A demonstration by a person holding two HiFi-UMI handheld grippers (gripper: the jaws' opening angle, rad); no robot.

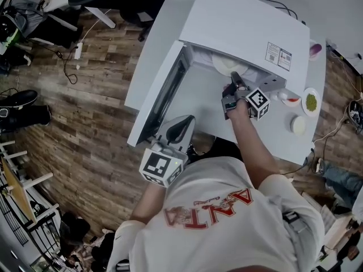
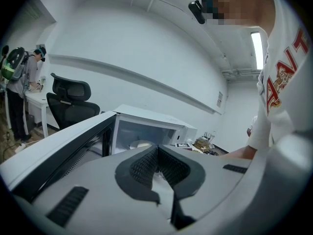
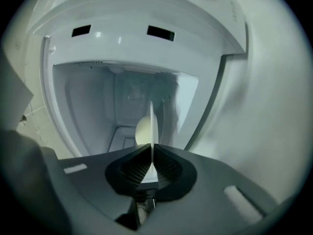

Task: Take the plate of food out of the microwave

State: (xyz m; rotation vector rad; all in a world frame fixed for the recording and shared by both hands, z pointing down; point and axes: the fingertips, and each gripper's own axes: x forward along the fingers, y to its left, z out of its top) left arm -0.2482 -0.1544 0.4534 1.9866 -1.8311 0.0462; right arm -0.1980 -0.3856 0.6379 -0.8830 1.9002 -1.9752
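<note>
The plate (image 3: 151, 124) is clamped at its rim by the jaws of the right gripper (image 3: 152, 150). At 8 o'clock from it in the head view, the jaws of the left gripper (image 2: 157, 150) are closed together, empty.

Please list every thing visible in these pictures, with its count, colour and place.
microwave: one, white, on the table, door open.
plate: one, white, inside the microwave.
food: one pale lump, on the plate.
table: one, white, under the microwave.
small dishes: three, white, on the table beside the microwave.
office chair: one, black, at a desk in the background.
right gripper: one, grey, shut on the plate's rim.
left gripper: one, grey, shut, empty, near the open door.
</note>
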